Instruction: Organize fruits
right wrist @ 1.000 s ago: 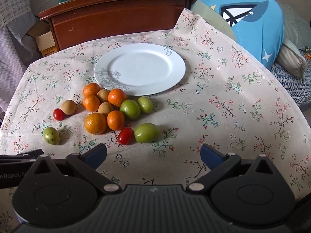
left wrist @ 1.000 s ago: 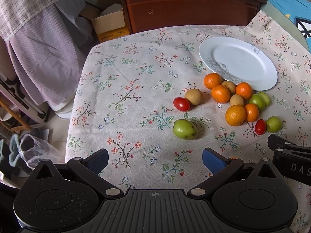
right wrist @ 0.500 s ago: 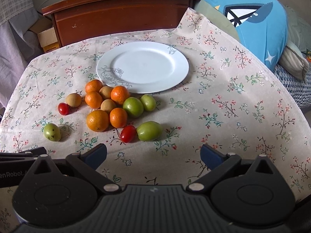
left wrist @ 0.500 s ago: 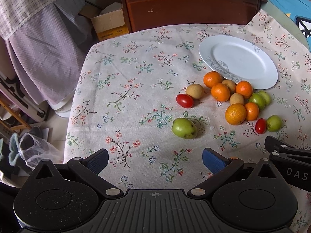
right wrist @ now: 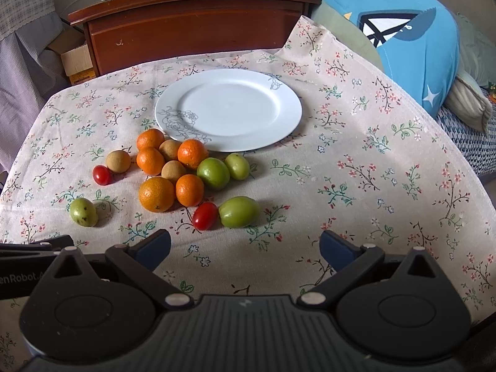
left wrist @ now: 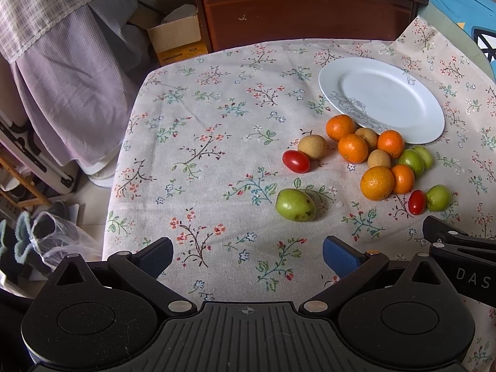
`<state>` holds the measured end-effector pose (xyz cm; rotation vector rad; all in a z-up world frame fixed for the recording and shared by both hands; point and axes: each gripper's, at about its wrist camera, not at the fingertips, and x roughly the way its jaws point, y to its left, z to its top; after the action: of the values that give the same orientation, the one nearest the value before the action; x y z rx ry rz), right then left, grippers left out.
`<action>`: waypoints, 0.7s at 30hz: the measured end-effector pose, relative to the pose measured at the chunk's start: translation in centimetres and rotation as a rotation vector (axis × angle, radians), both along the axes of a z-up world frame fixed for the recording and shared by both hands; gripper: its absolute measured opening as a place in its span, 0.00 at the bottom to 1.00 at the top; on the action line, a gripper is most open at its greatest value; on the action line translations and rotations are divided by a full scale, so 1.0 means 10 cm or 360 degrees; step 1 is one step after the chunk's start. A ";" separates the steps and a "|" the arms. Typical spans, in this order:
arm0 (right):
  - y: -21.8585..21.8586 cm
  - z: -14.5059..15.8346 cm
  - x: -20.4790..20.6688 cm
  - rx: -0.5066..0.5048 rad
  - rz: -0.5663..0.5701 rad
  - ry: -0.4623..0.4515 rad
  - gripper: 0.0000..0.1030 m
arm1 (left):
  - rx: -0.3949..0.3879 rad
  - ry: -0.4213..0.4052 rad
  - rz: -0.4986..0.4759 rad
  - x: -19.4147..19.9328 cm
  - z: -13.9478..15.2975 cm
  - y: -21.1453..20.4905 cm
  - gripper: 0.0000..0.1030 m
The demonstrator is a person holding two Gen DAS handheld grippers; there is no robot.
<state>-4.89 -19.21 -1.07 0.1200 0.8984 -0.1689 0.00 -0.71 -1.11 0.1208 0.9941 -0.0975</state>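
1. Round white ceramic plate (right wrist: 228, 109) lies on the floral-print tablecloth (right wrist: 356, 167), toward the far edge, in front of the dark wooden cabinet (right wrist: 192, 21).
2. Cluster of small orange citrus fruits (right wrist: 156, 193) sits just nearside-left of the plate, with round tan longans (right wrist: 173, 170) among them.
3. Two green plums (right wrist: 213, 173) lie right of the cluster; a third (right wrist: 239, 211) nearer, touching an oval red cherry tomato (right wrist: 204, 216).
4. Lone spotted green plum (left wrist: 295, 205) lies left, apart.
5. Cardboard box (left wrist: 176, 38) stands left of the cabinet.
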 end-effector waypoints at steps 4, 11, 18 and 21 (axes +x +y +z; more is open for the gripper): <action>0.00 0.00 0.00 -0.0005 0.0000 -0.0011 0.99 | 0.0037 0.0004 0.0004 0.00 -0.01 0.00 1.00; 0.01 0.00 0.00 -0.0018 0.0002 -0.0010 0.98 | 0.0070 0.0004 0.0000 -0.02 -0.02 -0.03 1.00; 0.01 -0.02 0.01 -0.0030 0.0004 -0.0006 0.98 | 0.0078 0.0007 -0.0006 -0.03 -0.04 -0.05 1.00; 0.00 -0.01 0.01 -0.0030 0.0012 -0.0007 0.98 | 0.0072 0.0011 -0.0010 -0.01 -0.03 -0.05 1.00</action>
<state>-4.80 -19.16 -1.14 0.0991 0.8924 -0.1700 -0.15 -1.22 -1.46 0.1653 1.0033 -0.0814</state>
